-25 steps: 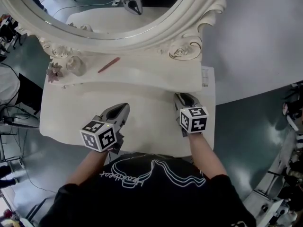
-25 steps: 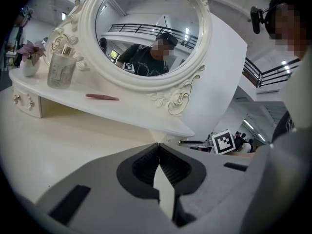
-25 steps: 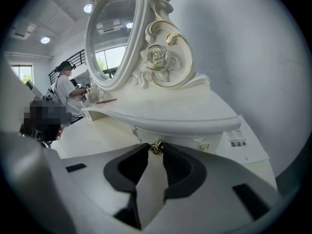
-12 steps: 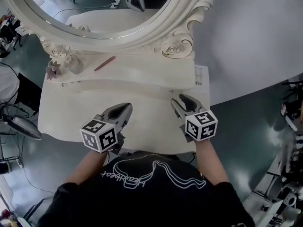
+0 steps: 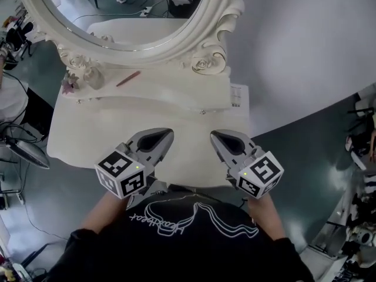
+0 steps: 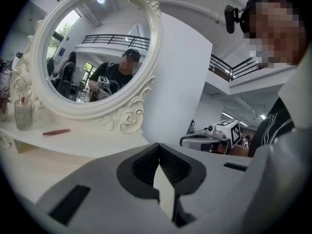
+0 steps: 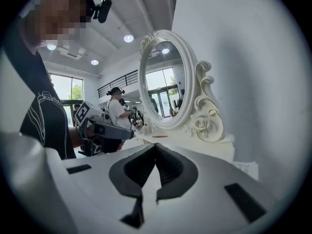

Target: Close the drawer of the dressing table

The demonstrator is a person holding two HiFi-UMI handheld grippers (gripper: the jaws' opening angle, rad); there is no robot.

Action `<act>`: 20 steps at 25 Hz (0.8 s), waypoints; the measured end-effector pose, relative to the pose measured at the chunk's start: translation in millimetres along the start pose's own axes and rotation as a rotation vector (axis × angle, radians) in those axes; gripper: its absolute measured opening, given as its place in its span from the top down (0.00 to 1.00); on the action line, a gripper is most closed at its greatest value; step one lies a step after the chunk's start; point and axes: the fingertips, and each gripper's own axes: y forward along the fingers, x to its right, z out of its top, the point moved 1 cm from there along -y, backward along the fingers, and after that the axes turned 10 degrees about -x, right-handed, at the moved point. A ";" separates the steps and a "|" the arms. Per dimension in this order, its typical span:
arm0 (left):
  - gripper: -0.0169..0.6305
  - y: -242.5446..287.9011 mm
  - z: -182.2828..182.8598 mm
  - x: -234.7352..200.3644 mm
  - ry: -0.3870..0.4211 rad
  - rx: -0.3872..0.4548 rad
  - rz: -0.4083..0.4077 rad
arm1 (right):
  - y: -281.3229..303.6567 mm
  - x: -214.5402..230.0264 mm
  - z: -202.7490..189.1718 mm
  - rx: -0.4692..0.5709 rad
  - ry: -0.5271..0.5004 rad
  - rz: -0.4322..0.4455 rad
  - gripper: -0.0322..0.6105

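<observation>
The white dressing table (image 5: 82,143) stands below me under its oval mirror (image 5: 126,16). Its drawer is hidden beneath the tabletop in every view. My left gripper (image 5: 168,133) hovers above the table's front edge, shut with nothing between its jaws; in the left gripper view its tips (image 6: 158,147) meet. My right gripper (image 5: 213,136) hangs beside it to the right, also shut and empty, and its tips (image 7: 155,146) touch. Both point roughly level toward the mirror. Each gripper shows in the other's view: the right gripper (image 6: 209,139) and the left gripper (image 7: 105,129).
On the raised back shelf lie a red pencil (image 5: 127,79), a glass bottle (image 5: 94,75) and a small flower (image 5: 70,83). A printed label (image 5: 237,95) sits at the shelf's right end. A grey wall lies to the right, cables and stands to the left.
Both grippers have risen off the table's front and come closer to the camera. The right gripper's jaws stood apart half a second ago and are now together.
</observation>
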 end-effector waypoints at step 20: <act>0.97 -0.7 20.1 96.1 0.129 0.078 -0.046 | -72.8 -26.1 14.7 0.139 0.010 0.101 0.95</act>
